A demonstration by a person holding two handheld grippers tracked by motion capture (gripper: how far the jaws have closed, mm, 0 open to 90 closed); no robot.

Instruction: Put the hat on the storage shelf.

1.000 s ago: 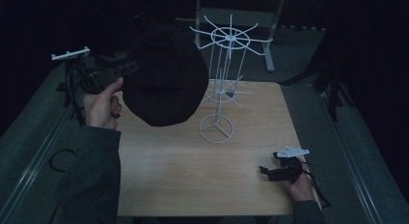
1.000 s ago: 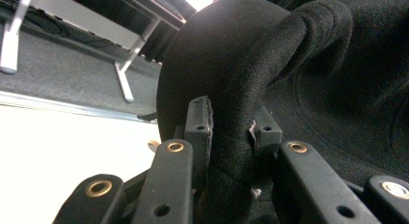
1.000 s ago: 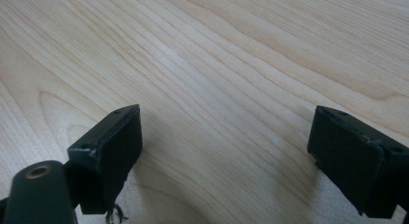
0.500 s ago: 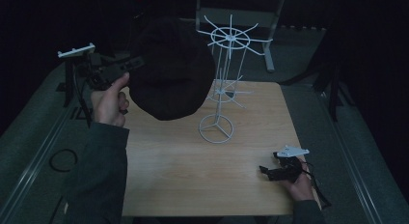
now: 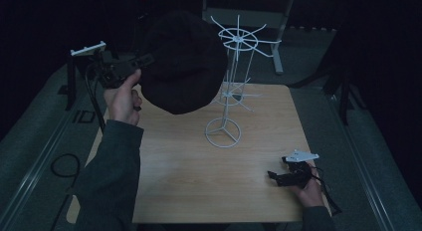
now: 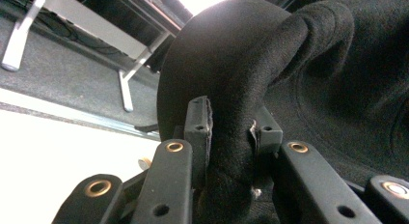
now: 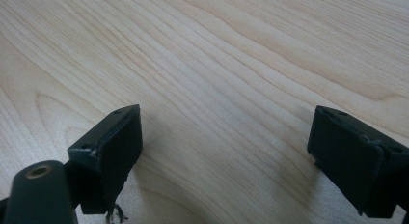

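while the left gripper (image 5: 130,66) is held up above the left rear corner of the counter (image 5: 179,161), its two black pads are pinched on a fold of the black hat (image 5: 184,61), which hangs in the air in front of it. in the left gripper view the fabric of the hat (image 6: 289,74) is squeezed between the pads and bulges out above them, the crown curving up and over to the right. from the high view the hat sits over the rear left part of the counter, clear of the wood, with its right edge overlapping the upper ring of the white wire stand (image 5: 231,91); whether cloth and wire touch cannot be told. the stand is upright near the middle of the counter, its round base resting on the wood, a thin stem rising to a spoked ring with arms sticking outward, and a smaller set of arms lower down.

the right gripper (image 5: 274,175) lies low at the front right corner of the counter, held by the right hand (image 5: 308,191), well apart from the stand and the hat. in the right gripper view its pads are spread wide with bare wood grain between them and nothing in their gap.

a dark sleeve (image 5: 107,181) covers the left forearm along the counter's left edge.
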